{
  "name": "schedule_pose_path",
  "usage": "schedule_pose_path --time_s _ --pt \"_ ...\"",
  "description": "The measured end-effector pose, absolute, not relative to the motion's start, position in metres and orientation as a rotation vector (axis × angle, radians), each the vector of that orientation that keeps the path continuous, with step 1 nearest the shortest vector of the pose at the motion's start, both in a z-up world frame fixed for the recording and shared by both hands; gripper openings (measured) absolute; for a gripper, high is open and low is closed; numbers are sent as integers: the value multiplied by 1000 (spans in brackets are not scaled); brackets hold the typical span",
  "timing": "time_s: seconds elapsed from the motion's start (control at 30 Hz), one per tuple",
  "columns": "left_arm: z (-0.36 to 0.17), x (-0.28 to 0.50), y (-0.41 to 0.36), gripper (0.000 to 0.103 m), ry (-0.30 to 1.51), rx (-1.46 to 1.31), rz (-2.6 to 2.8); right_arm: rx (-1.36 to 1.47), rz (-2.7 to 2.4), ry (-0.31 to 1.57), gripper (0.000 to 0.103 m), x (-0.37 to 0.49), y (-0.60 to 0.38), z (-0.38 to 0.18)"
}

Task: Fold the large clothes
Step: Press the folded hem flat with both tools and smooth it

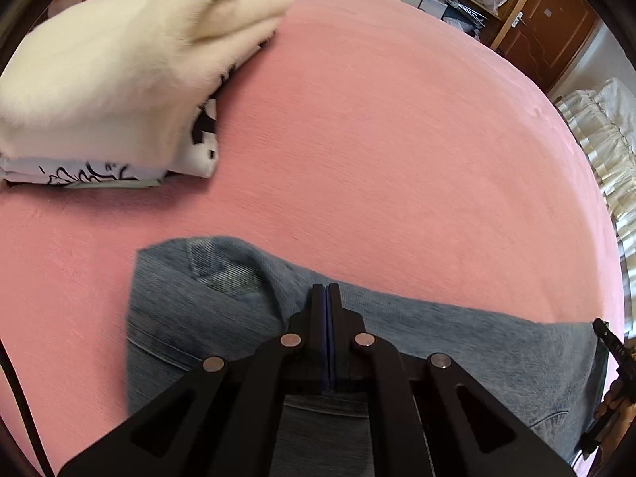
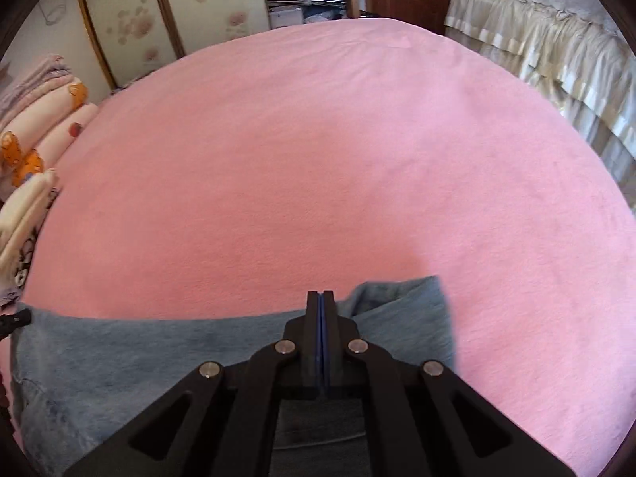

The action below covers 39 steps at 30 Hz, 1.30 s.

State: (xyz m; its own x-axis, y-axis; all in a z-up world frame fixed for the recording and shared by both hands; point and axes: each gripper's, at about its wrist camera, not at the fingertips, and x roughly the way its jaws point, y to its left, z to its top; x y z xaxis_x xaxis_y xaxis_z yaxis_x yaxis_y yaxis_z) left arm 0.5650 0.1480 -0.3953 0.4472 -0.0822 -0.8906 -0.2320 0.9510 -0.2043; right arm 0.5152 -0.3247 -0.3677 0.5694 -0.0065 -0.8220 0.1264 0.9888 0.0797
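Observation:
A pair of blue denim jeans point(image 1: 206, 318) lies stretched across the near edge of a pink bed point(image 1: 377, 139). My left gripper point(image 1: 326, 288) is shut and sits over the waist end of the jeans, by a back pocket. My right gripper point(image 2: 321, 294) is shut over the other end of the jeans point(image 2: 139, 353), where the cloth edge bunches and lifts a little. Whether either gripper pinches cloth is hidden by the fingers. The right gripper's tip shows at the right edge of the left wrist view point(image 1: 612, 342).
A stack of folded clothes, cream on top point(image 1: 119, 67), lies at the bed's far left; it also shows in the right wrist view point(image 2: 24, 214). A second bed with a cream ruffled cover point(image 2: 548, 47) stands to the right. A wardrobe and a wooden door stand beyond.

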Motion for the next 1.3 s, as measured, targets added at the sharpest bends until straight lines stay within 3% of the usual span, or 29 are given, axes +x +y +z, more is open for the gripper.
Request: schedule_pose_path --time_s 0.43,0.7,0.93,1.3 --pt "-393 577 185 1 1094 -325 212 190 -112 954 0 512 -337 -373" --pt "-373 575 174 2 1079 -279 181 173 -49 927 0 503 -315 -348" --pt "-338 558 109 7 1047 -267 -36 248 193 943 0 481 -255 -326" --pt "-370 499 36 7 1092 -213 -192 235 378 1000 0 449 -183 -365"
